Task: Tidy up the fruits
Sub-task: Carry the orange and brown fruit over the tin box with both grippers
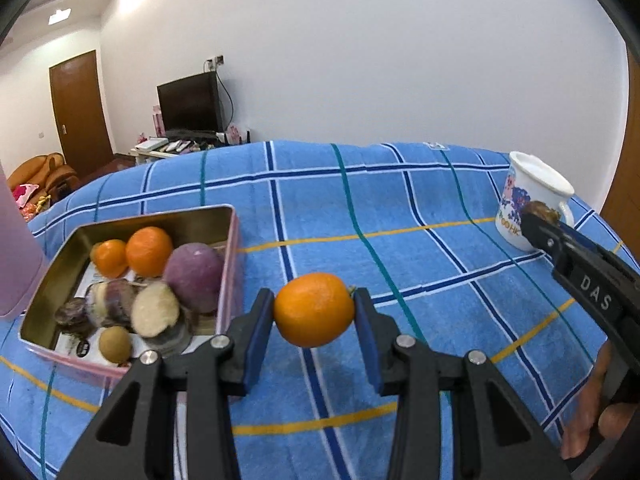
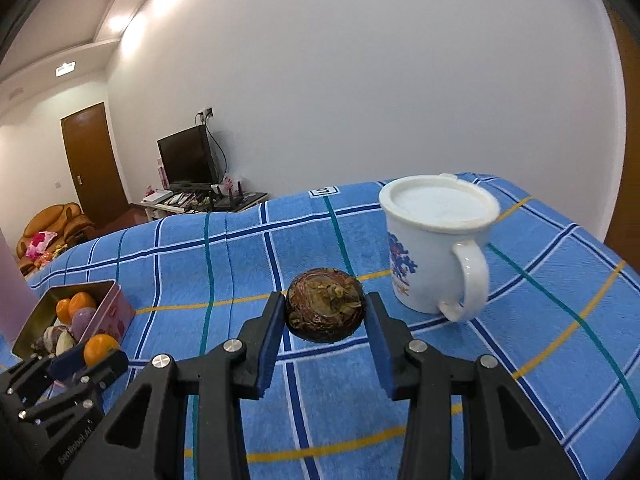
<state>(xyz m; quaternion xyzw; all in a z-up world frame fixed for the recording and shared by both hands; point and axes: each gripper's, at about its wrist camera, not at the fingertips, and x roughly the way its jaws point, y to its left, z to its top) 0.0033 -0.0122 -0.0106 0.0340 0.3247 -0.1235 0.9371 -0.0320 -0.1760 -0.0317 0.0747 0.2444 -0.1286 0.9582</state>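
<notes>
My left gripper (image 1: 314,312) is clenched on a small orange (image 1: 314,310), the blue pads pressing its two sides and holding it clear above the blue plaid cloth (image 1: 400,240) that covers the bench. Just to the left of that orange sits the pink metal tin (image 1: 234,240), open at the top, with a gold inside. In it I see two more oranges (image 1: 136,254) at the far side, a round purple fruit (image 1: 194,274) beside them, a pale cut piece (image 1: 155,309), some dark brownish pieces and a small tan round fruit (image 1: 115,344) near the front wall; what exactly the darker pieces are I cannot tell. A pale pink container (image 1: 16,256) stands just left of the tin.

My right gripper (image 2: 325,312) grasps a dark brown, rough-skinned round fruit (image 2: 325,308) with dry leafy bits on top, pinched between both pads and lifted off the cloth. Just to its right stands a white mug (image 2: 434,248) with a cartoon print and a white lid, its handle turned toward me. From the right wrist view the tin lies well off to the left, with my left gripper and its orange close in front of it.

Behind the bench are a white wall, a dark television (image 1: 190,102) on a low stand and a brown door (image 1: 80,112).
</notes>
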